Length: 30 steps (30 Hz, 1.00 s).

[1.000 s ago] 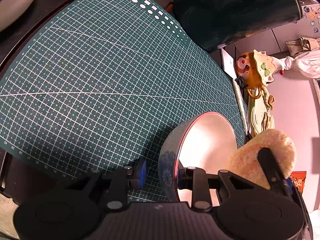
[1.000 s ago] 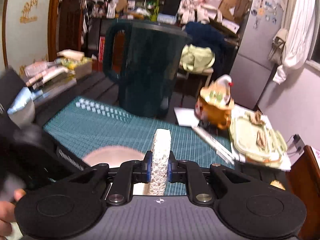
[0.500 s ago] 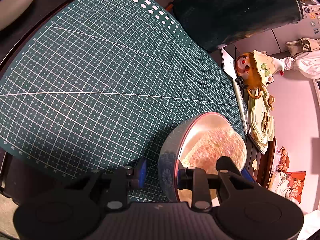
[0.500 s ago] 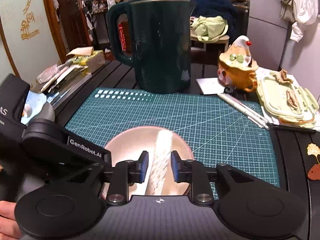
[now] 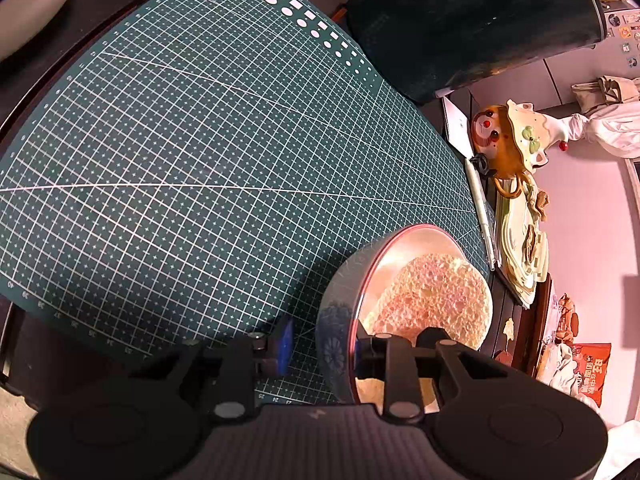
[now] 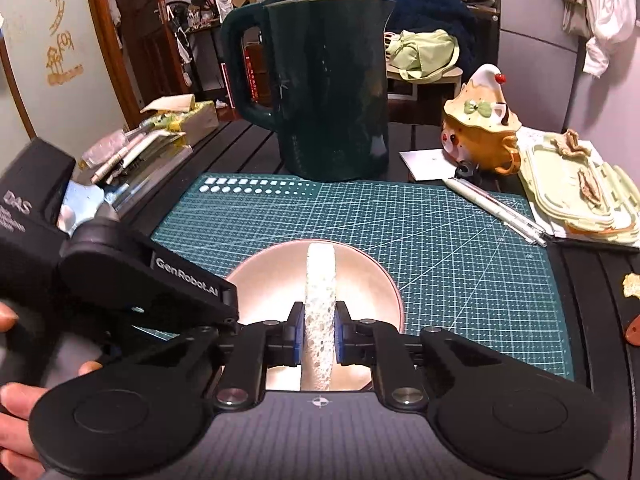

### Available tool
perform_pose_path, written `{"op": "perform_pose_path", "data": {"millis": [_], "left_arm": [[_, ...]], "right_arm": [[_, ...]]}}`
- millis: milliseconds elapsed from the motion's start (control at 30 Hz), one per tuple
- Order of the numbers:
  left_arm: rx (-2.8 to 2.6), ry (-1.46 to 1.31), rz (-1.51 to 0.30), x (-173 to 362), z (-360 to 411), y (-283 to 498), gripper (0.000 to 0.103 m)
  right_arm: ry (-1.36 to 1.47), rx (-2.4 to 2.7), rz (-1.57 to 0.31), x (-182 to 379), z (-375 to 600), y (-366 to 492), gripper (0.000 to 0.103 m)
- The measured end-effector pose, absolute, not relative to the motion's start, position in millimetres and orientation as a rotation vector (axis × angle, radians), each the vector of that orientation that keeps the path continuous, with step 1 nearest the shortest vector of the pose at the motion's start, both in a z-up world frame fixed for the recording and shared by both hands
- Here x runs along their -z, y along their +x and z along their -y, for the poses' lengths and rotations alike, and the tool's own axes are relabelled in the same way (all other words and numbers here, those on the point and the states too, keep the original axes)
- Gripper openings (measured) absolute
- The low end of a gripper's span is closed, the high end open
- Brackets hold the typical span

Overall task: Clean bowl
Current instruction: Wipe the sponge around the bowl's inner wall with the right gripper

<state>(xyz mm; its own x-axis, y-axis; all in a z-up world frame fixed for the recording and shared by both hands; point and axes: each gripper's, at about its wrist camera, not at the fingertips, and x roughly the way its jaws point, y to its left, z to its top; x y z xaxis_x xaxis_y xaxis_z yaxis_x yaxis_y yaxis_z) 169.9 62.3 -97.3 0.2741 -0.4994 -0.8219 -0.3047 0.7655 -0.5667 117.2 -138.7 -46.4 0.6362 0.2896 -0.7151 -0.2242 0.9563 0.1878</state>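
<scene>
White lettering "GenRobot.AI" and "DAS" reads on the left gripper (image 6: pixel 224 320) body seen from the right wrist view. Left gripper (image 5: pixel 324 344): fingers clamped across the bowl (image 5: pixel 340 320) wall, one outside, one inside. Bowl (image 6: pixel 276 276) sits on the green cutting mat (image 6: pixel 440 232), near its front edge. Right gripper (image 6: pixel 318 336): pads pinched on the sponge (image 6: pixel 320 300), held edge-on inside the bowl. Versus 1.0 s ago, sponge (image 5: pixel 436 296) has dropped from the rim into the bowl, flat against the interior.
</scene>
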Motion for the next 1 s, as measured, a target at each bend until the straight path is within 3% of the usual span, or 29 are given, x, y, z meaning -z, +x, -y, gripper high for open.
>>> {"op": "perform_pose_path", "data": {"millis": [167, 467, 600, 733, 1000], "left_arm": [[0.15, -0.74, -1.321, 97.5, -64.0, 170.1, 0.028], [0.15, -0.74, -1.322, 98.3, -67.5, 170.6, 0.028], [0.149, -0.741, -1.322, 98.0, -67.8, 170.4, 0.028], [0.148, -0.743, -1.321, 97.4, -66.4, 170.9, 0.028], [0.149, -0.743, -1.322, 96.9, -64.5, 169.7, 0.028]], "right_arm": [[0.098, -0.326, -0.851, 48.2, 136.7, 121.2, 0.013], [-0.202, -0.201, -0.73, 35.0, 123.9, 109.3, 0.011], [-0.073, -0.22, -0.707, 14.5, 143.0, 111.2, 0.012], [0.162, -0.323, -0.83, 29.3, 156.5, 124.8, 0.012], [-0.143, -0.258, -0.827, 56.3, 121.6, 124.8, 0.012]]}}
